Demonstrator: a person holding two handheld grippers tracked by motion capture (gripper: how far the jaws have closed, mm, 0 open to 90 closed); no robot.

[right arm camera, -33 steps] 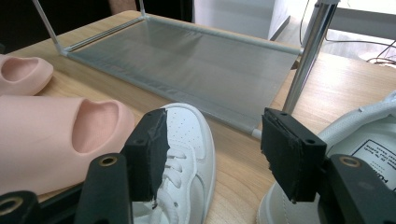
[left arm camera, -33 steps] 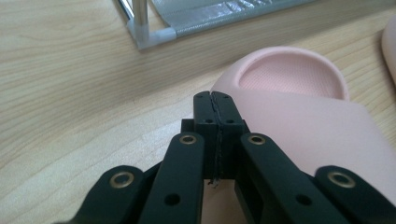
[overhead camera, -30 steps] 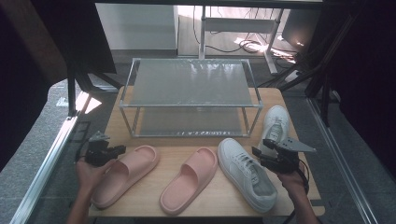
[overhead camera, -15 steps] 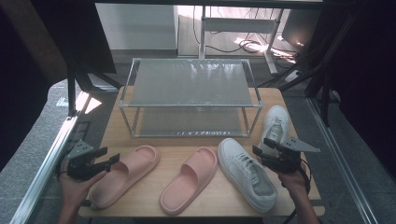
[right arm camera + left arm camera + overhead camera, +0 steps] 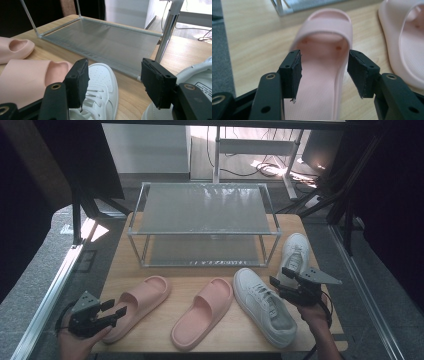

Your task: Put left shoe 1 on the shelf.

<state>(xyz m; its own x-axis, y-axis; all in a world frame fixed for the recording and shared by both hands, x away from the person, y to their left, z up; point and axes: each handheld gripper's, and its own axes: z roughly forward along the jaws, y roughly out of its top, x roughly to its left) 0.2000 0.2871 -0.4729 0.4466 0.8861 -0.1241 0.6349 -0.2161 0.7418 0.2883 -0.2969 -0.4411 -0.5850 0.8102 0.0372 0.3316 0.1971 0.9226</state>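
Slipper [image 5: 324, 72], pink foam, lies on the counter [image 5: 200, 275] at its left edge: light, soft, springy. Grip one side wall. Left gripper [image 5: 324, 75], having just opened, straddles it empty; right gripper [image 5: 113, 82] is open.

The left hand-held gripper [image 5: 114, 312] has let go of the nearest pink slipper [image 5: 137, 305], backed off its heel, and its jaws have just been opening.
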